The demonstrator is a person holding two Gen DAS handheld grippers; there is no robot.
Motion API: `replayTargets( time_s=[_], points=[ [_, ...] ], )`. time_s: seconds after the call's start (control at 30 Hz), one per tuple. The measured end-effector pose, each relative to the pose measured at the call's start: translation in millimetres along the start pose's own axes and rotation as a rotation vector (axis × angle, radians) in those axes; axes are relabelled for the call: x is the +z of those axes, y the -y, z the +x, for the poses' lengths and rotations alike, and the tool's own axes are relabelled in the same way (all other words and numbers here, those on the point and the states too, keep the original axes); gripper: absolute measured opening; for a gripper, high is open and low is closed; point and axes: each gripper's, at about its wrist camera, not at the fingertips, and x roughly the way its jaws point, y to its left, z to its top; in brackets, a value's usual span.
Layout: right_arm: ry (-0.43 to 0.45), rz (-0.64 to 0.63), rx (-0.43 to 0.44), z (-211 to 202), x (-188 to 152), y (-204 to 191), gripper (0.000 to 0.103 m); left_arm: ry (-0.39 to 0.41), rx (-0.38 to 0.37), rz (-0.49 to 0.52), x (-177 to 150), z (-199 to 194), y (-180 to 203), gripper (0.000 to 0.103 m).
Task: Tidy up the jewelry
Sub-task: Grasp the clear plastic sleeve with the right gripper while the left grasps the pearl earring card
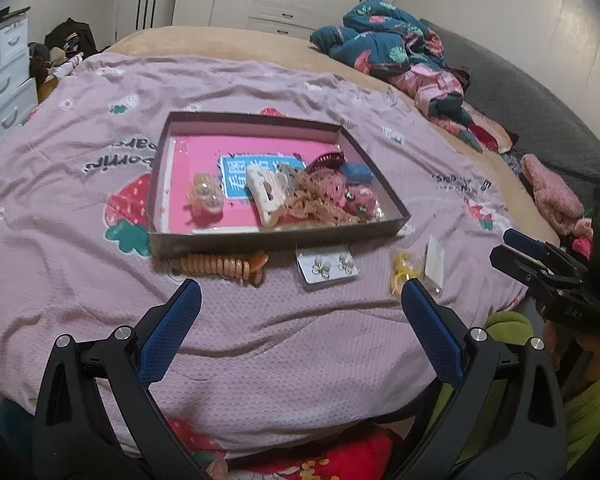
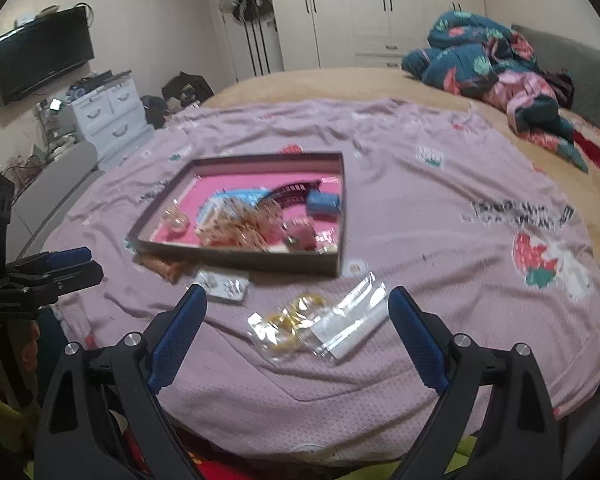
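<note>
Reading both wrist views: my left gripper (image 1: 300, 296) hangs with jaws spread wide, nothing between them; my right gripper (image 2: 298, 300) is just as wide apart and empty.

Jewelry is split in two lots. A shallow dark box (image 1: 284, 236) with a pink floor sits mid-bed and holds a cream claw clip (image 1: 265, 194), a clear beaded piece (image 1: 206, 196) at its 9 o'clock, a tan dotted lace scrunchie (image 1: 320, 196), a maroon comb (image 1: 327, 159) and a small blue box (image 1: 356, 171) at 1 o'clock.

Loose items lie outside the near wall: orange coil hair tie (image 1: 220, 266) touching the wall, earring card (image 1: 327, 269) at the box's 6 o'clock, yellow rings in a clear bag (image 2: 290, 322) and a clear flat packet (image 2: 350, 326) just beside it, both between my right fingertips in that view.

Surface is a wrinkled lilac strawberry-print quilt (image 1: 260, 340) over a tan bed. Teal floral bedding (image 2: 492, 68) is bunched at 1 o'clock. White wardrobes behind, white drawer unit (image 2: 108, 114) and wall TV (image 2: 44, 54) at 10 o'clock.
</note>
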Motion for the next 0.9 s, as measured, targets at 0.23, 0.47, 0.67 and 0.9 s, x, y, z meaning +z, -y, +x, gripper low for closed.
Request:
replayTargets(
  time_s=[0.23, 0.47, 0.67, 0.9],
  points=[
    [-0.105, 0.088, -0.044, 42.7, -13.1, 25.1, 0.092, -0.065, -0.003, 0.037, -8.4, 42.2, 10.6, 0.094],
    [-0.177, 0.203, -0.022, 82.0, -20.1, 43.3, 0.092, -0.14, -0.024, 0.041, -15.8, 82.8, 19.7, 0.094],
    [-0.214, 0.295, -0.017, 105.5, -20.7, 55.1, 0.069, -0.155, -0.03, 0.027, -10.4, 108.0, 27.5, 0.094],
    [-0.179, 0.311, -0.004, 104.6, -21.3, 64.7, 0.049, -0.159, 0.011, 0.006, -4.9, 130.8, 30.4, 0.094]
  ],
)
